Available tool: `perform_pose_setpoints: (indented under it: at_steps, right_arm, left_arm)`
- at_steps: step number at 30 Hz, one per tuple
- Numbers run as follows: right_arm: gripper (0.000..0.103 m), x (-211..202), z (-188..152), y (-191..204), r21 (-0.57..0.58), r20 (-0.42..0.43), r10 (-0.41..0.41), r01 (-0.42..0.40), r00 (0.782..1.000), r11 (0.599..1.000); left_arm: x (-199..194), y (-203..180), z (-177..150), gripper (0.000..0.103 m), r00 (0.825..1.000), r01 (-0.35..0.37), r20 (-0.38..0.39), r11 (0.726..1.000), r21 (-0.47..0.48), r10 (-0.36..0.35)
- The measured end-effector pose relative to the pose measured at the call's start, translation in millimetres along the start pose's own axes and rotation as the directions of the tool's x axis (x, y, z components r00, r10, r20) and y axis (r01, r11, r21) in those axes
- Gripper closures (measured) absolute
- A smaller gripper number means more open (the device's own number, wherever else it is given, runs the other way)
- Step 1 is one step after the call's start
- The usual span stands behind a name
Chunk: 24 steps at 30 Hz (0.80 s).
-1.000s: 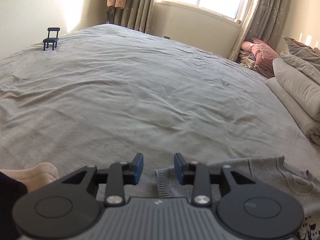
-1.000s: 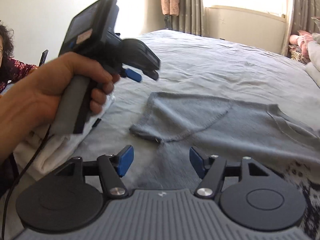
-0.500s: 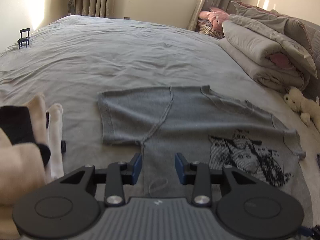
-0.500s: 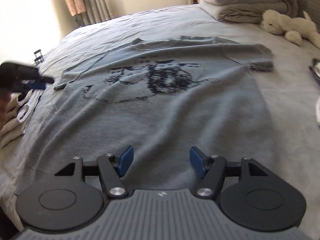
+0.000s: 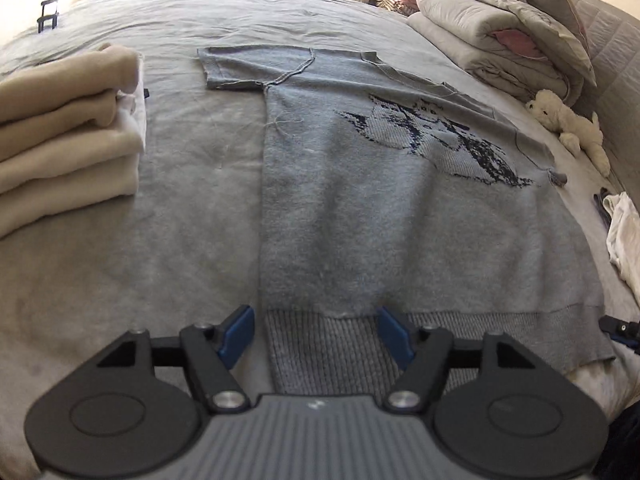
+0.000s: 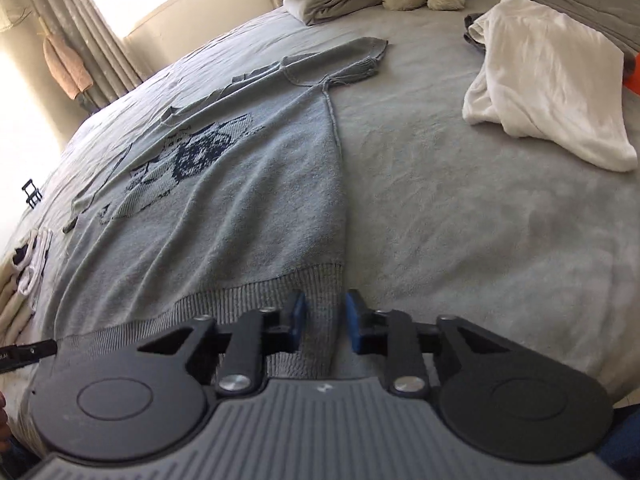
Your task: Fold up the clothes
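A grey knit sweater (image 5: 360, 220) with a dark cat picture lies flat on the bed, its ribbed hem (image 5: 500, 332) towards me. My left gripper (image 5: 316, 334) hovers at the hem's left corner. Its jaws are closing, still wide apart, with the ribbing between them and the pads clear of it. In the right wrist view the sweater (image 6: 240, 208) stretches away to the upper left. My right gripper (image 6: 325, 320) is at the hem's right corner, jaws closing to a narrow gap with the ribbed cloth bunched between the blue pads.
A stack of folded beige clothes (image 5: 68, 140) sits left of the sweater. A crumpled white garment (image 6: 548, 80) lies to its right. Folded duvets (image 5: 500, 32) and a cream plush toy (image 5: 568, 124) are at the far right. Grey bed cover (image 6: 460, 200) surrounds everything.
Both views swung from the far part of the bed down to the sweater's hem. The right jaws went from wide apart to nearly together on the hem corner.
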State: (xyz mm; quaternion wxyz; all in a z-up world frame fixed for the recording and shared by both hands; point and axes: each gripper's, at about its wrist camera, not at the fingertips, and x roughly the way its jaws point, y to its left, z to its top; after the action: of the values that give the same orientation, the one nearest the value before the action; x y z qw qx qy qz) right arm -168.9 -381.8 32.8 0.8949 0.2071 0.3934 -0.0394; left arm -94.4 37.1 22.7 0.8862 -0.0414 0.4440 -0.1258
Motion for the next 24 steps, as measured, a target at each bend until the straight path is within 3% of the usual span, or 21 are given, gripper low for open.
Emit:
perform_pose_setpoints:
  at_steps: [2,4,7,14,19,22,24]
  right_arm:
    - [0.097,-4,0,2,-0.012,0.011,-0.009,0.009,1.000,1.000]
    - [0.098,-13,2,3,-0.003,0.038,-0.020,0.020,0.999,1.000]
    - [0.099,-38,6,2,-0.006,0.085,-0.024,0.025,0.996,1.000]
    - [0.099,-24,2,5,-0.021,-0.014,-0.064,0.064,0.998,0.998]
    - [0.099,-35,1,2,-0.015,-0.015,-0.063,0.063,0.998,0.998]
    - [0.095,-22,1,2,-0.030,-0.051,-0.097,0.096,0.994,0.995]
    - [0.088,-18,3,7,-0.062,-0.051,-0.109,0.106,0.993,0.992]
  left_arm:
    - [-1,0,3,0.096,1.000,0.022,-0.007,1.000,-0.018,-0.022]
    - [-6,6,8,0.096,0.999,0.046,-0.013,0.997,-0.067,-0.047]
    - [-24,10,8,0.096,0.997,0.066,0.038,0.996,-0.053,-0.064]
    - [-11,11,0,0.096,0.998,0.047,-0.028,0.999,-0.022,-0.048]
    - [-11,15,3,0.096,0.998,0.055,-0.030,0.998,0.007,-0.054]
    - [-4,19,5,0.087,0.996,0.075,-0.050,0.997,-0.007,-0.075]
    - [-9,25,12,0.055,0.997,0.074,-0.026,0.996,-0.045,-0.075]
